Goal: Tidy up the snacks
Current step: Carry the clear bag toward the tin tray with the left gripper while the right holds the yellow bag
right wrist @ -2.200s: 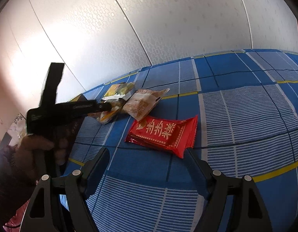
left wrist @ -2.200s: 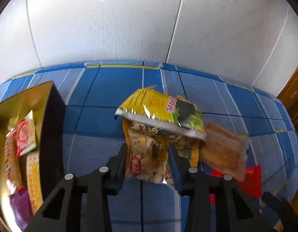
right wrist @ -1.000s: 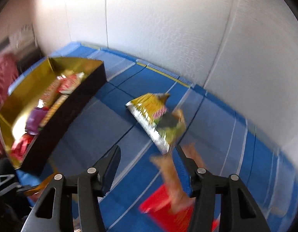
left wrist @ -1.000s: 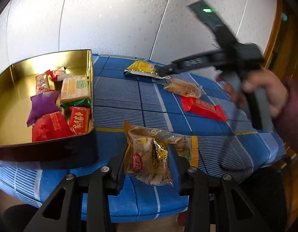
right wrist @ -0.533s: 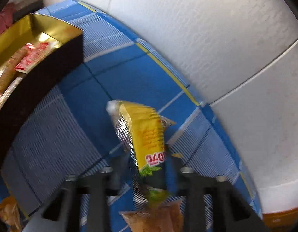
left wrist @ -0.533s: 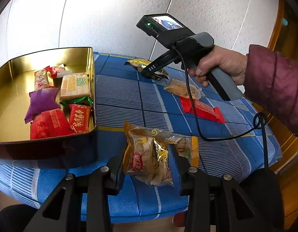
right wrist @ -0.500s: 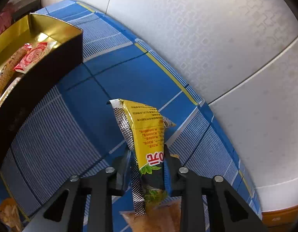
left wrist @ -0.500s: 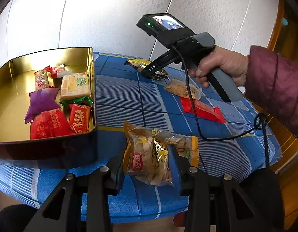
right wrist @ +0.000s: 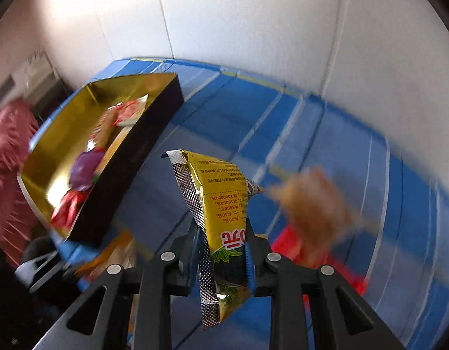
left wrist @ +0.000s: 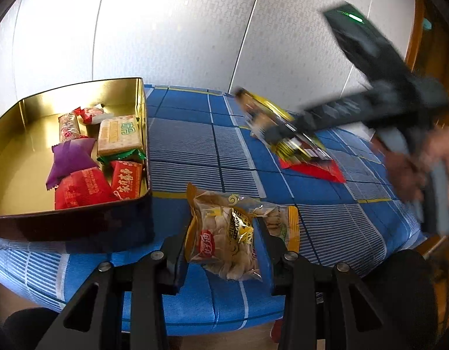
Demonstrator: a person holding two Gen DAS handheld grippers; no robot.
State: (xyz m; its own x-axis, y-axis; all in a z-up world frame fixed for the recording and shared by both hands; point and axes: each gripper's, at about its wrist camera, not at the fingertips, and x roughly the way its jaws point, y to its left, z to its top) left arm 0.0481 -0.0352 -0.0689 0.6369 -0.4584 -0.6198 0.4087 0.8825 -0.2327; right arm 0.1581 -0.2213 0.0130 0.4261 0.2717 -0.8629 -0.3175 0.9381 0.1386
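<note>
The blue-checked counter [left wrist: 195,157] carries a gold tin [left wrist: 17,113] at its left edge, half filled, clearly the collecting place. The left gripper [left wrist: 221,242] clamps a clear nut packet [left wrist: 224,233] over the near edge; the right gripper [right wrist: 223,248] pinches a yellow snack packet [right wrist: 221,204] aloft, probably tin-bound.

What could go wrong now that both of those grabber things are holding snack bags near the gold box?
1. The right gripper pinches the yellow packet near one end, so most of it hangs free; the view is blurred from fast motion, so it might slip out.
2. The left gripper holds the peanut bag at the table edge; if dropped, it could fall off.
3. The gold tin is already crowded on its near-right side, so new bags might pile up or spill over the wall.
</note>
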